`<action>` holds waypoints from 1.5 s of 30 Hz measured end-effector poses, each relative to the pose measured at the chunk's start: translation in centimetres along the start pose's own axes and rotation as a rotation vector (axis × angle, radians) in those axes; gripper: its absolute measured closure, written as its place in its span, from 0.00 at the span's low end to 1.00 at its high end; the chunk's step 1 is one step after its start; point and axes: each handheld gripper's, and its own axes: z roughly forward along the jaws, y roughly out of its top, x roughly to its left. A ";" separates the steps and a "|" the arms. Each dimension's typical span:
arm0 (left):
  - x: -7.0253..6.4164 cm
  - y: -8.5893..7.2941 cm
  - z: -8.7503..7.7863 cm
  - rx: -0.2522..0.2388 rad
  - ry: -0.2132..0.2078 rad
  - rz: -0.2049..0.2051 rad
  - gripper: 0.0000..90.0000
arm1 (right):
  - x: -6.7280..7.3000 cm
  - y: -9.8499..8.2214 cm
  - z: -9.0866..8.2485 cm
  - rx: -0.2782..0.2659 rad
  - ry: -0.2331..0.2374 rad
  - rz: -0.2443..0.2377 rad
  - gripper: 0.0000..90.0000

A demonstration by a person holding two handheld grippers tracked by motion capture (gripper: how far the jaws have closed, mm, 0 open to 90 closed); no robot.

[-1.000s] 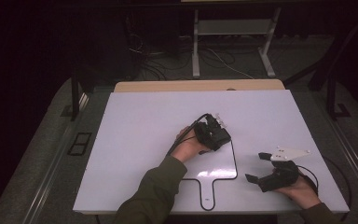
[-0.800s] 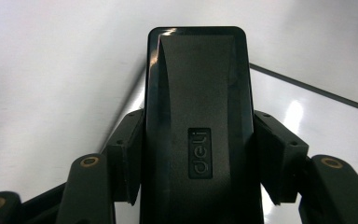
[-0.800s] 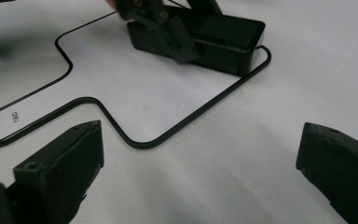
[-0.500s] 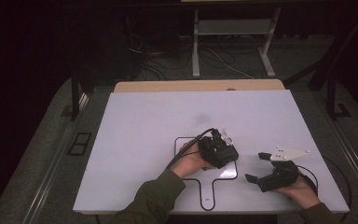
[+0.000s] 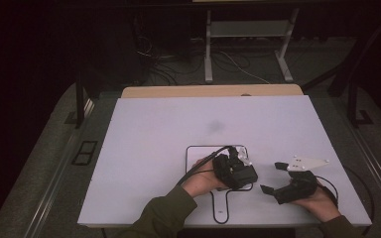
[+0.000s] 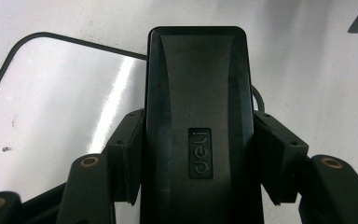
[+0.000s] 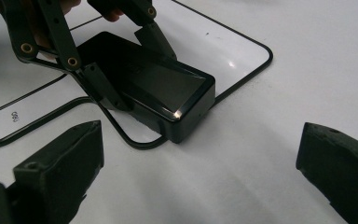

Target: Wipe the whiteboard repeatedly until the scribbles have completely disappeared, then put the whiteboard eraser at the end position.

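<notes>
White table (image 5: 144, 139), left gripper (image 6: 196, 154) clamping black box (image 6: 198, 93)

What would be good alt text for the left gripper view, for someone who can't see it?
The left gripper has its two black fingers clamped on the sides of a black block with "deli" embossed on it. Under it lies a small whiteboard with a black rim, on a white table.

Glossy black plastic box (image 7: 154, 88)
</notes>
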 end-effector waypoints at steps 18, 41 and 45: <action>1.5 0.1 -1.4 -0.046 -0.019 -0.014 0.44 | 0.0 0.0 -0.1 -0.004 0.005 0.005 0.00; 9.8 -0.8 -5.4 -0.095 0.111 -0.155 0.44 | 0.0 0.0 0.1 -0.012 0.009 0.016 0.00; 12.5 -0.9 -5.1 -0.079 0.148 -0.194 0.44 | 0.0 0.0 0.1 -0.011 0.012 0.016 0.00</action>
